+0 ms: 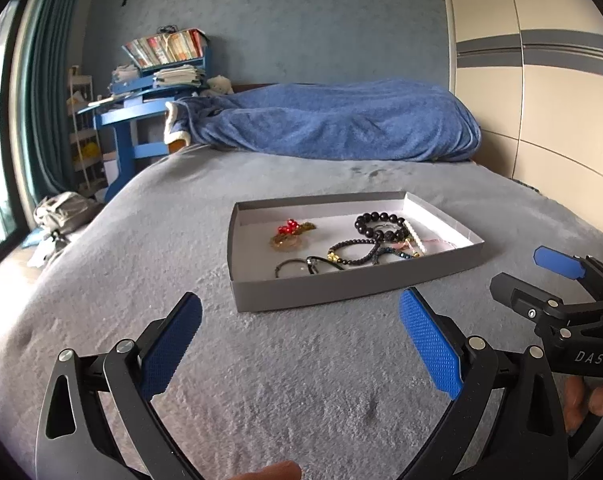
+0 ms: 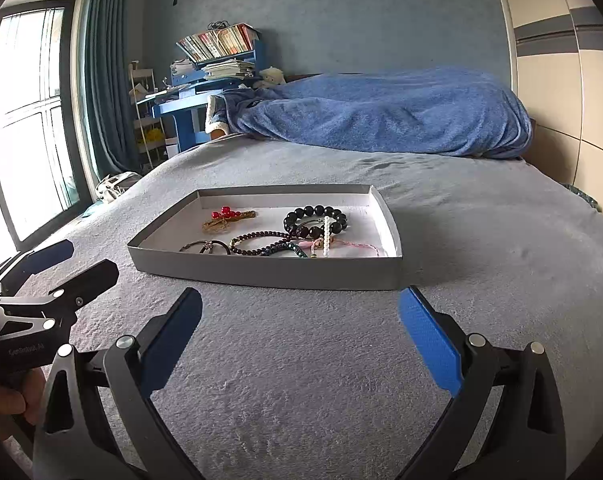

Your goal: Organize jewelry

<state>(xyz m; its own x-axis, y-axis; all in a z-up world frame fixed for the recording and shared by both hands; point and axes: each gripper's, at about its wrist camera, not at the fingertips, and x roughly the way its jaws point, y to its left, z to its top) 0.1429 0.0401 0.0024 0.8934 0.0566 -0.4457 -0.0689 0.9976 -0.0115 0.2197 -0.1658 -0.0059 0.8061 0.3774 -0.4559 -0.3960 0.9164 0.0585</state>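
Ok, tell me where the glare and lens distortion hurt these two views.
Right wrist view: the window at far left is blown out white and its frame bows. Left wrist view: only a sliver of window shows, so light is more even, but the wardrobe lines curve strongly. Both views: the grey tray and its jewelry stay sharp, with soft shadows.

soft daylight enters from the window (image 2: 25,120), blown out white at the left edge. shadows stay faint on the bed (image 2: 341,340). fisheye bending and dark vignetting ring both views.
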